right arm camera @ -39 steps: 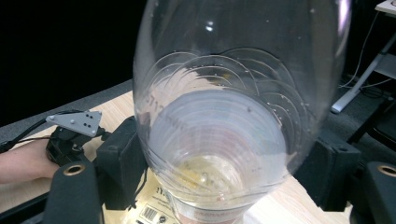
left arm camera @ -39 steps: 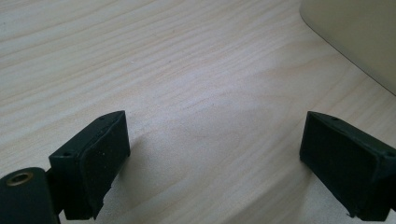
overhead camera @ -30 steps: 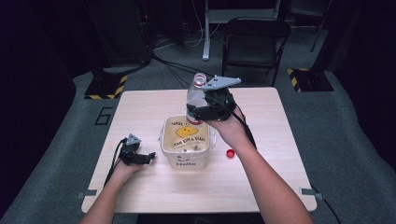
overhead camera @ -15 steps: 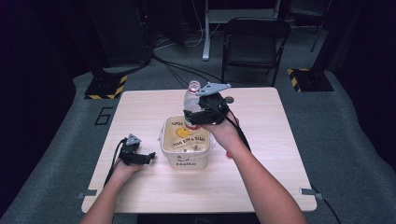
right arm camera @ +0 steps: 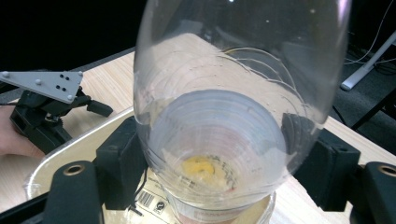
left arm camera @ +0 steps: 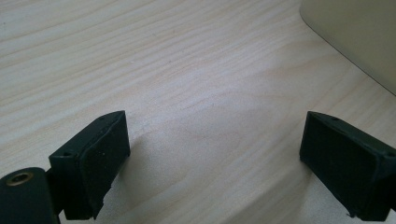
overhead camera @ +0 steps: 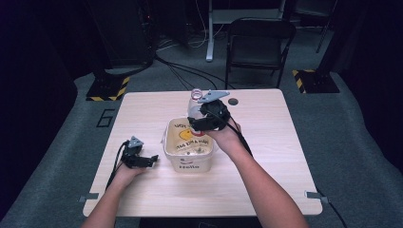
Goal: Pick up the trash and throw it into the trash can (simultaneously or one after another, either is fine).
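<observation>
A clear plastic bottle with its cap off stands upright in my right gripper, at the far rim of a cream tub with a yellow smiley face in it. In the right gripper view the black pads press on both sides of the bottle, whose bottom hangs over the tub's rim. My left gripper rests on the table left of the tub. Its jaws are open over bare wood, and the tub's wall is at the upper right.
The tub sits at the middle of a light wooden table with a round cable hole near the far edge. A black chair and stand bases on the dark floor are beyond the table.
My right hand has come down and a little to the left with the bottle, closer to the tub. The left hand has stayed where it was.
</observation>
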